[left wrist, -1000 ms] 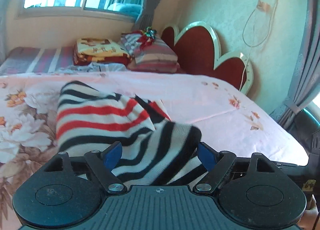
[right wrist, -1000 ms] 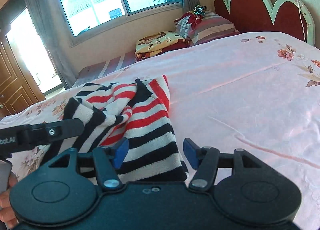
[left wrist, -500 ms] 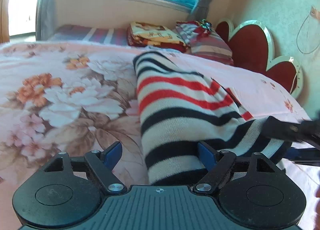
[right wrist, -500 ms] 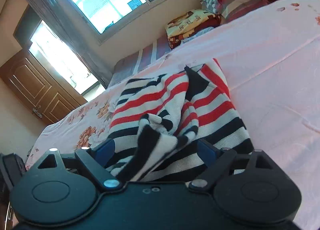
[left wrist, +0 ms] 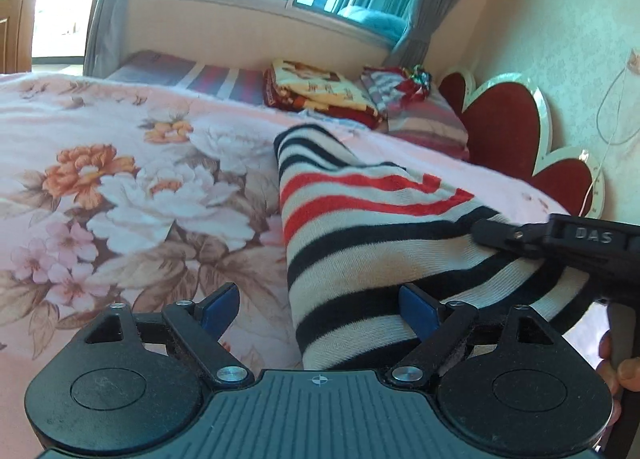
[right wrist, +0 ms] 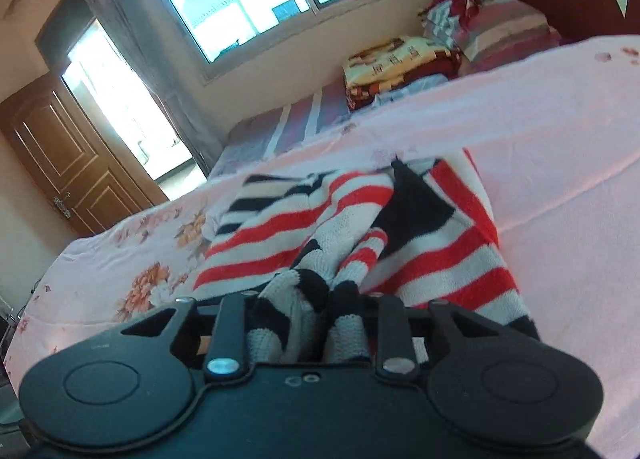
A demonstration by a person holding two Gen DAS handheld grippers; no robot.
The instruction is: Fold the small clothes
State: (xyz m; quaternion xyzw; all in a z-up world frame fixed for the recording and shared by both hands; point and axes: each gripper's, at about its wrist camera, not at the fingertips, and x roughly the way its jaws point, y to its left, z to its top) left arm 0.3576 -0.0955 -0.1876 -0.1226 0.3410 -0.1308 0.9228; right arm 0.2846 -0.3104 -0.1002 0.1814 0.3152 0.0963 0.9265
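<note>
Left wrist view: the left gripper [left wrist: 316, 305] is standing spread wide, its jaws having just been opening a little further. The left blue pad [left wrist: 218, 309] is hanging over the floral bedsheet [left wrist: 120, 179]; the right pad is lying against the striped sweater [left wrist: 372, 243], and only the sweater's near edge is sitting between the jaws, unpinched. The sweater is lying folded on the bed. The right gripper [left wrist: 486, 233] is coming in from the right, its tip resting on the sweater.

Right wrist view: the right gripper [right wrist: 310, 323] is drawn narrow, having just been closing, and is pinching a bunched fold of the sweater [right wrist: 320, 227] between its jaws. The rest of the sweater is spreading out ahead on the pink sheet [right wrist: 540, 147].
</note>
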